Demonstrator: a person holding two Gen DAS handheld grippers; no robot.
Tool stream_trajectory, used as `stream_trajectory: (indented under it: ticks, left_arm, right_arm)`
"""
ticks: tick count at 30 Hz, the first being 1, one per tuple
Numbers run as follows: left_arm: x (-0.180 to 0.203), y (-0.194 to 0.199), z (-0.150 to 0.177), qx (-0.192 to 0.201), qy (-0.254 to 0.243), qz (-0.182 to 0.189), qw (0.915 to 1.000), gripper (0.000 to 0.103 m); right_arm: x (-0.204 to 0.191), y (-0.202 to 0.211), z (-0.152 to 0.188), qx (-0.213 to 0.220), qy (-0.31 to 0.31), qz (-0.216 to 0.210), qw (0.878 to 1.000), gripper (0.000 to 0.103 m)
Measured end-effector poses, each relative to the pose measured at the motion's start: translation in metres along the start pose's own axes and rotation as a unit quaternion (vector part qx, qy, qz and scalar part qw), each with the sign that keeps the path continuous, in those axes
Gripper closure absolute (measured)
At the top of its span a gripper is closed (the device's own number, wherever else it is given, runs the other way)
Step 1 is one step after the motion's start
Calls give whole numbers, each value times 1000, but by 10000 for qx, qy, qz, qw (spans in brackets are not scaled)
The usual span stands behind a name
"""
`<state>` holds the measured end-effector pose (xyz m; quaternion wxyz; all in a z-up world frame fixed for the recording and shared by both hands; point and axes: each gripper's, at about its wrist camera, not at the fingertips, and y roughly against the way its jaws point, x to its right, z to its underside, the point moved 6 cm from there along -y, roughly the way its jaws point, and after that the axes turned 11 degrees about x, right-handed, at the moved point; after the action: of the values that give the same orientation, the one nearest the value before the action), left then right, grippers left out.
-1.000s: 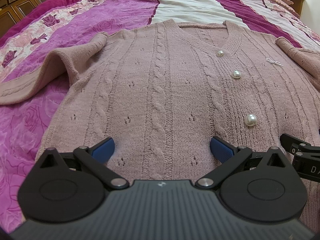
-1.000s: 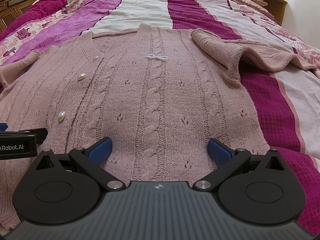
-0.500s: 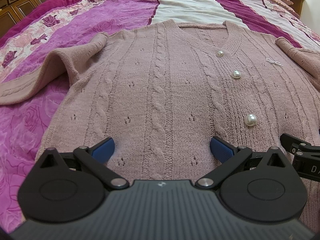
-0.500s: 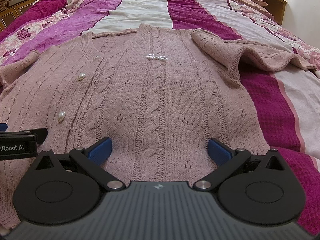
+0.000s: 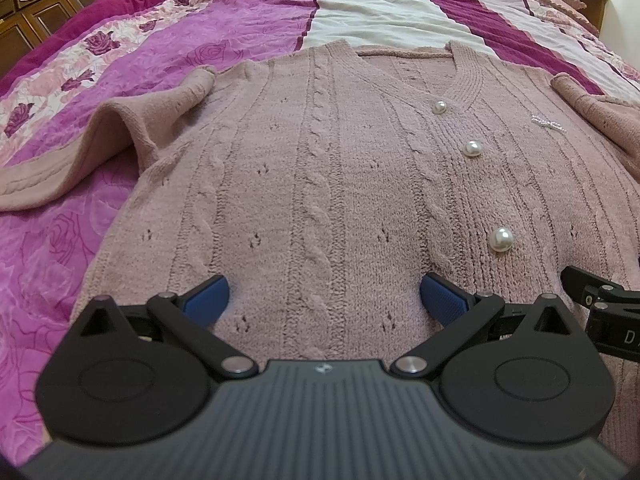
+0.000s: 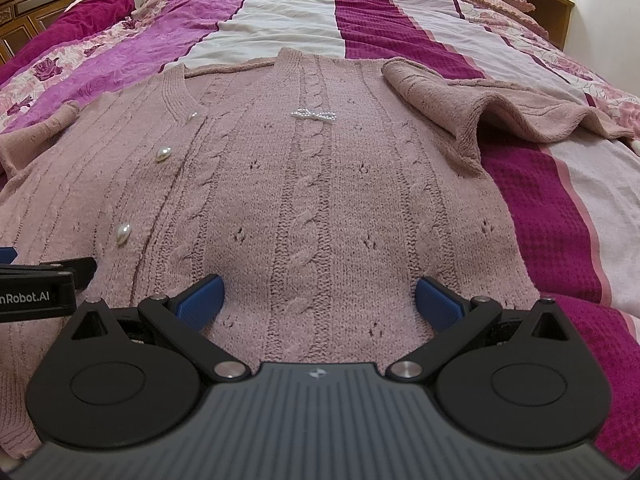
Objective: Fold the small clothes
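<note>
- The left gripper (image 5: 324,300) sits low over the cardigan's (image 5: 320,184) hem, jaws spread wide.
- The right gripper (image 6: 318,298) sits just beside it over the same hem, equally spread.

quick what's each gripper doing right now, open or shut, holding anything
Left gripper: open, holding nothing, poised over the hem of the pink cardigan.
Right gripper: open, holding nothing, over the same hem.

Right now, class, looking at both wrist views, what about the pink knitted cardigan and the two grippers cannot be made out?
- Pink cable-knit cardigan: its hem is hidden by the left gripper body in the left view and by the right gripper body in the right view.
- Left sleeve: cuff cut off by the left view's edge.
- Whether the blue fingertips touch the knit: unclear.
</note>
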<state>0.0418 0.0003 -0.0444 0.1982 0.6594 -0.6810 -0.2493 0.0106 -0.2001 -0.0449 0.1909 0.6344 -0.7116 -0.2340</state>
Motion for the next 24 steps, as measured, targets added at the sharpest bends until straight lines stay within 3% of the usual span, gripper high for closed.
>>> stream_trajectory:
  ticks: [24]
  left_arm:
    - [-1, -5, -4, -187, 23, 42, 9998, 0]
  right_arm:
    - [4, -2, -6, -128, -146, -131, 9997, 0]
